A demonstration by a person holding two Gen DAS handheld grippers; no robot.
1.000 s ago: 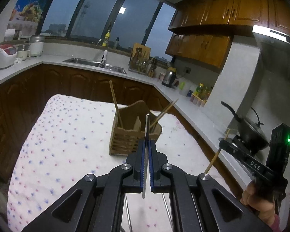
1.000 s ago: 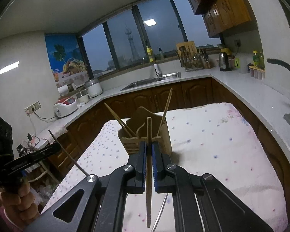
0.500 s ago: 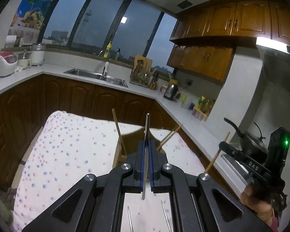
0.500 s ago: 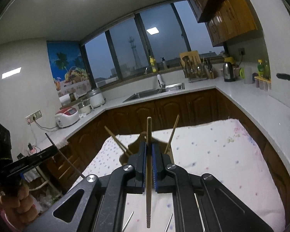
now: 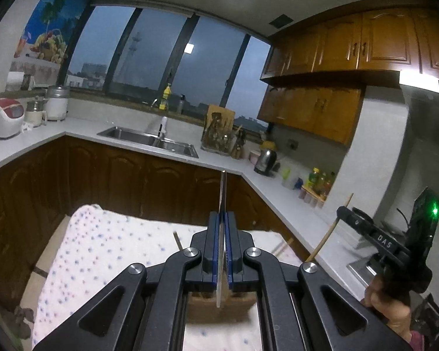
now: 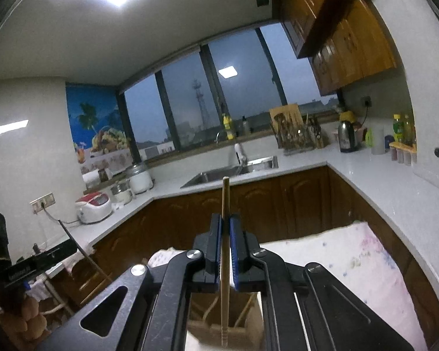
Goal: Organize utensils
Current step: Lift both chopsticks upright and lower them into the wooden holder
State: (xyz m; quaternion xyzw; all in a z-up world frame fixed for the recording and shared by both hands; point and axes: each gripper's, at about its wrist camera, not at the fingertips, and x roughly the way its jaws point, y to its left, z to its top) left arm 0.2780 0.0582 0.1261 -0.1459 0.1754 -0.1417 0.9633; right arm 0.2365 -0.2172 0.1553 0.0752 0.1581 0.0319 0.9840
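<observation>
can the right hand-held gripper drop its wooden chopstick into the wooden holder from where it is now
Probably yes. The right hand-held gripper is shut on the wooden chopstick, whose lower tip hangs just over the open top of the wooden holder, with nothing visible between them.

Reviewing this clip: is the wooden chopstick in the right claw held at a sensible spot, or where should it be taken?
The right claw grips the wooden chopstick along its upper shaft, pads squeezing it from both sides. That looks sound: the stick stands upright, its narrow ridged tip hanging free above the wooden holder.
</observation>
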